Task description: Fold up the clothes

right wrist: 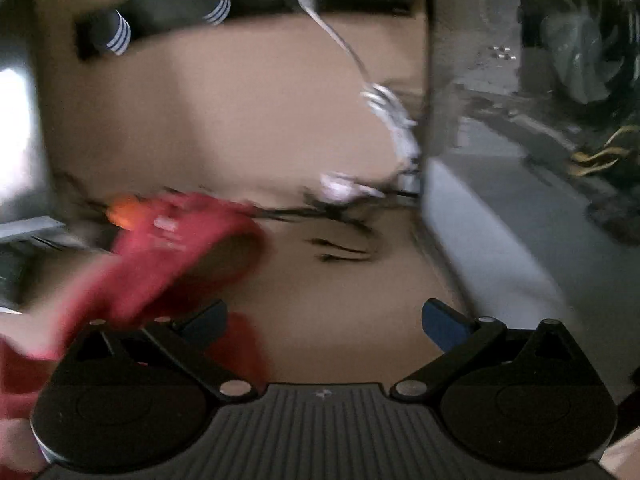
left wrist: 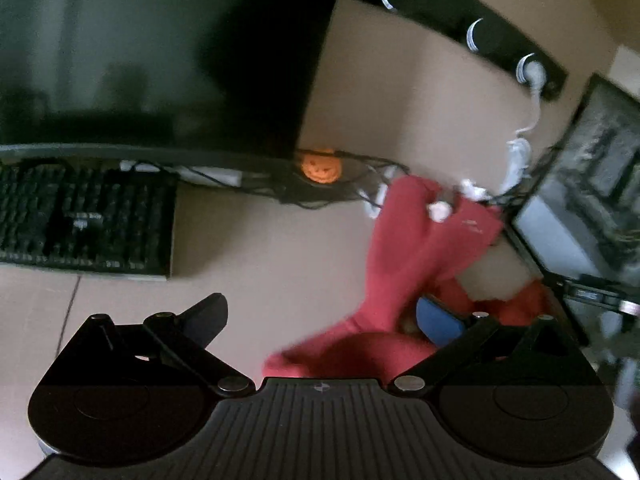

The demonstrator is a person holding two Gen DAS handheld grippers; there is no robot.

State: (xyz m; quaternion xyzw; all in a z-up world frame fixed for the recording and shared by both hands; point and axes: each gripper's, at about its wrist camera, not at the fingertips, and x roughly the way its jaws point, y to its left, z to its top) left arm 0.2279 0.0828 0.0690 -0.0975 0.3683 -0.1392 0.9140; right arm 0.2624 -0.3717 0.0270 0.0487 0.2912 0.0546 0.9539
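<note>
Left gripper (left wrist: pixel 322 320): fingers spread wide, nothing pinched; right finger (left wrist: pixel 438 322) touching the red garment (left wrist: pixel 416 252), left finger over bare desk (left wrist: pixel 260 240). Right gripper (right wrist: pixel 324 320): fingers spread wide, empty, open desk between them; red cloth at the left finger (right wrist: pixel 204 320).

One red garment, on the right half of the desk in the left wrist view. Long axis near-left to far-right, far end pointing at the cables. Near hem just ahead of the left gripper body. Motion blur on the cloth in the right wrist view.

Open room: bare desk left of the garment, bounded far-left by one keyboard (left wrist: pixel 84 224). Right edge closed by one computer case (left wrist: pixel 580 208).

Farther back: one monitor (left wrist: pixel 160 52), one orange pumpkin figure (left wrist: pixel 321 168), tangled black cables (left wrist: pixel 352 188), one white cord (left wrist: pixel 524 136), one black wall rack (left wrist: pixel 460 20) with three hooks.
</note>
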